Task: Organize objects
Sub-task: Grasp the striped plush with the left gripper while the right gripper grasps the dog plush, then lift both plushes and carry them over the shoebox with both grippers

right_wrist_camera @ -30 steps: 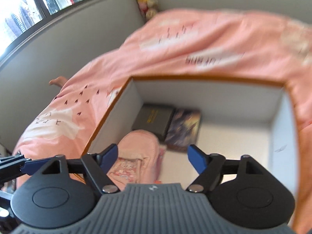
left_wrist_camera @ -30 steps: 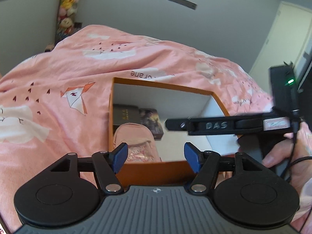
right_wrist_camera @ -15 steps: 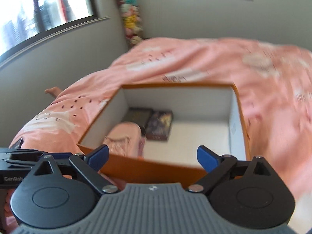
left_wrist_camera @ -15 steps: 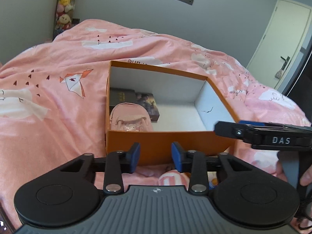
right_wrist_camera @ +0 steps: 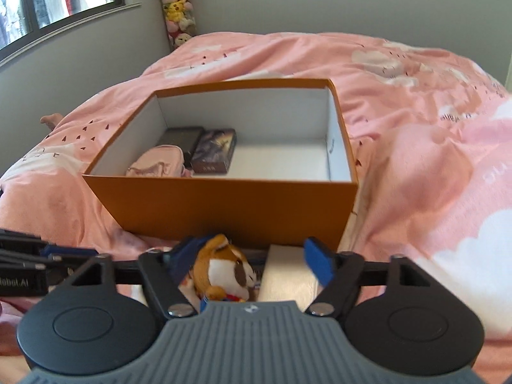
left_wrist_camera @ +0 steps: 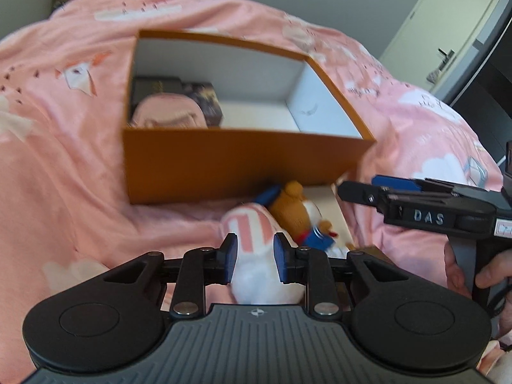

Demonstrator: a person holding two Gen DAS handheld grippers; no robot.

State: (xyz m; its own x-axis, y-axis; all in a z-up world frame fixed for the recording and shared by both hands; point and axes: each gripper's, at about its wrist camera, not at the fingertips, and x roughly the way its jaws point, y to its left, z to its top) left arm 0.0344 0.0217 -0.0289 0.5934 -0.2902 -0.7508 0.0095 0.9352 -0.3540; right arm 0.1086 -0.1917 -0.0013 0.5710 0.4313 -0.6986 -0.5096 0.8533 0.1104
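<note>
An open orange box (left_wrist_camera: pixel 243 160) (right_wrist_camera: pixel 224 204) sits on the pink bed. Inside lie a pink pouch (right_wrist_camera: pixel 156 163) (left_wrist_camera: pixel 168 113) and two dark flat boxes (right_wrist_camera: pixel 214 150). In front of the box lie a brown plush toy in blue clothes (left_wrist_camera: pixel 294 211) (right_wrist_camera: pixel 224 268), a pink-striped white soft item (left_wrist_camera: pixel 256 249) and a white flat box (right_wrist_camera: pixel 284 275). My left gripper (left_wrist_camera: pixel 252 257) is narrowly open, its fingers either side of the striped item. My right gripper (right_wrist_camera: pixel 249 257) is open wide over the plush toy; it also shows in the left wrist view (left_wrist_camera: pixel 361 188).
The pink printed duvet (right_wrist_camera: pixel 416 128) covers the bed all around the box. A column of plush toys (right_wrist_camera: pixel 176 6) hangs in the far corner beside a window (right_wrist_camera: pixel 48 0). A door (left_wrist_camera: pixel 448 25) is at the far right.
Both grippers have pulled back from above the box to the bed in front of it. The left gripper has narrowed. The plush toy and striped item have come into view.
</note>
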